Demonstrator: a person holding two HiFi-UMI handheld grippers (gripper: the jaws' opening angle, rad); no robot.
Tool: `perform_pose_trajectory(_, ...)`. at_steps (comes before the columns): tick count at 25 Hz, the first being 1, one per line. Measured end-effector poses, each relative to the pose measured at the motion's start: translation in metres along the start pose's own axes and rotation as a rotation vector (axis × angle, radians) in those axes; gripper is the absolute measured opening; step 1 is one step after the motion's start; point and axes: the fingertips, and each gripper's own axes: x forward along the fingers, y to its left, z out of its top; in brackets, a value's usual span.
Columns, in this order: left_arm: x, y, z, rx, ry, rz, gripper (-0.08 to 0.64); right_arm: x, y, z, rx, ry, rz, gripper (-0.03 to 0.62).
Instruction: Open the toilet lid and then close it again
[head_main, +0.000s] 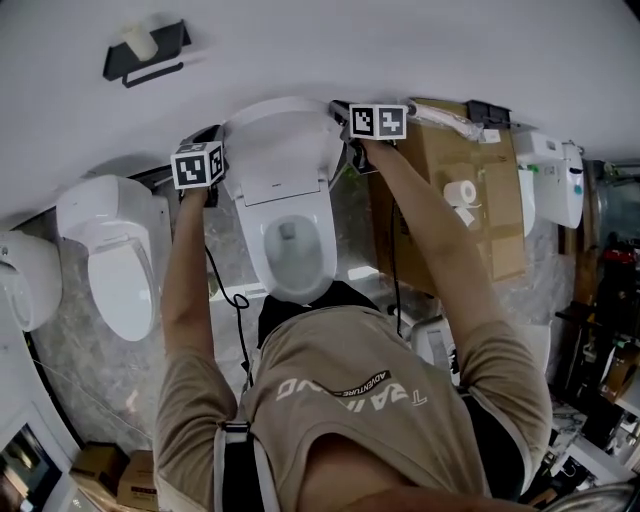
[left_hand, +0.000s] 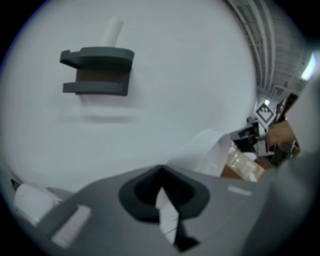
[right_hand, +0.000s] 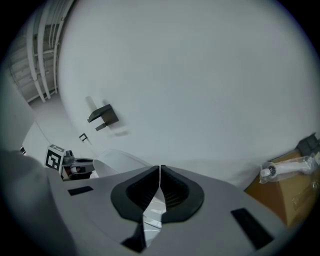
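Starting at the fingers (right_hand: 145, 192), the right gripper (right_hand: 160, 170) is seen with its ribbed pads pressed tip to tip and nothing caught between them, and the left gripper (left_hand: 161, 170) is likewise brought together on nothing. Only a sliver of white is glimpsed below each pair. The toilet lid (head_main: 278, 150) is raised, standing back toward the wall above the open toilet bowl (head_main: 295, 250), and it is flanked near its top edge by the two grippers without being gripped. From here the lid can only be nudged, so it is judged that closed tips could skid off the smooth rim. If it is pushed unevenly from one side, or tipped past balance with no hold on it, it could fall and slam onto the seat. The lid's raised position and the open bowl are given only by the head view. The closed state of the fingers is given only by the gripper views, where the wall bracket (left_hand: 100, 70) is also seen close up.
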Motion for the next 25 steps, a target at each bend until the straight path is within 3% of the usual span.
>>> perform_pose_trajectory(2,-0.005,-0.003,-0.001,0.017,0.001,0.011,0.005,-0.004,0.003,-0.001,-0.017,-0.017,-0.002,0.02)
perform_pose_trajectory(7,-0.024,-0.014,0.002,0.021,-0.024,0.018,0.005,-0.02,0.021,-0.008,-0.166,-0.01,0.006,0.014)
perform_pose_trajectory(15,-0.062,-0.049,0.008,0.054,-0.072,-0.001,0.005,-0.053,0.055,-0.024,-0.259,-0.048,0.055,0.014)
perform_pose_trajectory(20,-0.087,-0.059,0.019,0.056,-0.137,0.038,0.005,-0.081,0.062,-0.016,-0.291,-0.159,0.002,0.014)
perform_pose_trajectory(25,-0.129,-0.075,0.043,0.062,-0.257,0.061,0.005,-0.121,0.084,-0.003,-0.306,-0.284,0.01,0.014)
